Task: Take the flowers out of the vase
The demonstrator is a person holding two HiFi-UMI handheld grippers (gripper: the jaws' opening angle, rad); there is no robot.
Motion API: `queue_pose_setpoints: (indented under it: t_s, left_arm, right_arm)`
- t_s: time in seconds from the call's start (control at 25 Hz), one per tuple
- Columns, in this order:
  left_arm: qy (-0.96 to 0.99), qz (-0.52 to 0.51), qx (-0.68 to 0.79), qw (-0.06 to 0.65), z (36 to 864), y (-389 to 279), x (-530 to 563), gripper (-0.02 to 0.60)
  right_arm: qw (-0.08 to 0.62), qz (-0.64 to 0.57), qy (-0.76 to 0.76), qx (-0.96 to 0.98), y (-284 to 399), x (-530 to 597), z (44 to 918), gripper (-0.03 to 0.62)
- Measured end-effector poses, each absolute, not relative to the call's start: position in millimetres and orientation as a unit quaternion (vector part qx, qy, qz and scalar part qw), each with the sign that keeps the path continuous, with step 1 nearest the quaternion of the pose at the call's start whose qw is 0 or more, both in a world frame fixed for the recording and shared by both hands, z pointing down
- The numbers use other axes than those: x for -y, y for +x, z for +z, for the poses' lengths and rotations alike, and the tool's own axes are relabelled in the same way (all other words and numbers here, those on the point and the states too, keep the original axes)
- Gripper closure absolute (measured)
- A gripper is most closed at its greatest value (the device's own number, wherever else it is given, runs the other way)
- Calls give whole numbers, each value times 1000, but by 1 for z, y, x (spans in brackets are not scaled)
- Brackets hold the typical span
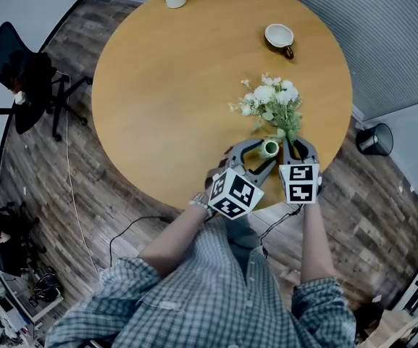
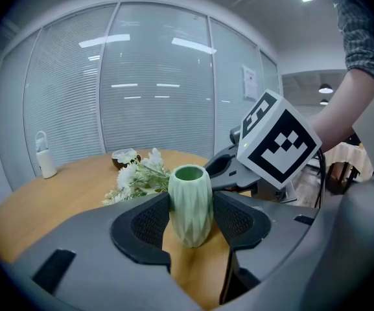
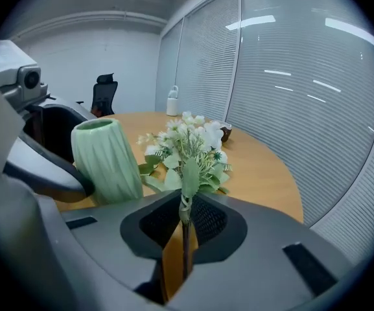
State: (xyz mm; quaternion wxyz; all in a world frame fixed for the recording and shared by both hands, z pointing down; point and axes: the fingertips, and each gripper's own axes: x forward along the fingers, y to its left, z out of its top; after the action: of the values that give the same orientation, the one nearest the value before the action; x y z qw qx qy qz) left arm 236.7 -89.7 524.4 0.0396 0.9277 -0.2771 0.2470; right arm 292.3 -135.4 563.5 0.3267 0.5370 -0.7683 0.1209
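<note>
The flowers [image 3: 188, 149] are being held clear of the vase [image 2: 190, 203], just beside it above the surface [image 1: 172, 93], with the thin stem being pinched by the right claw [image 3: 185, 204]. The vase is being clamped by the left claw [image 2: 190, 220]. The bunch is being judged light, soft and crushable, so the stiffer stem is being favoured over the blooms.

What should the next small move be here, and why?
Probably lower the flowers onto the table and open the right hand-held gripper. Its jaws are shut on the stem, the flowers are already out of the vase, whose mouth shows empty, and the blooms look close to the wood.
</note>
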Motion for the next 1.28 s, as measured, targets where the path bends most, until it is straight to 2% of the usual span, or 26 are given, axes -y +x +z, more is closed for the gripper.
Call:
queue_pose_setpoints:
  t_s: [0.16,0.28,0.48,0.96,1.2,1.28]
  left_arm:
    - [928,247,276,40,524,235,90,359]
    - [926,249,281,36,523,235,91,356]
    - [925,252,282,32,525,235,91,353]
    - [936,241,254,45,513,226,82,342]
    - [940,227,251,46,490,207,79,345]
    - [940,222,256,46,481,199,80,366]
  right_arm:
    - [339,130,534,764,293,134,569,566]
    - [342,140,532,762,294,135,571,478]
    - [335,149,522,770,291,131,567,434]
    - [280,154,572,755,297,112,534,434]
    - [217,159,611,745,301,94,502,434]
    - [199,153,620,743,299,88,490,434]
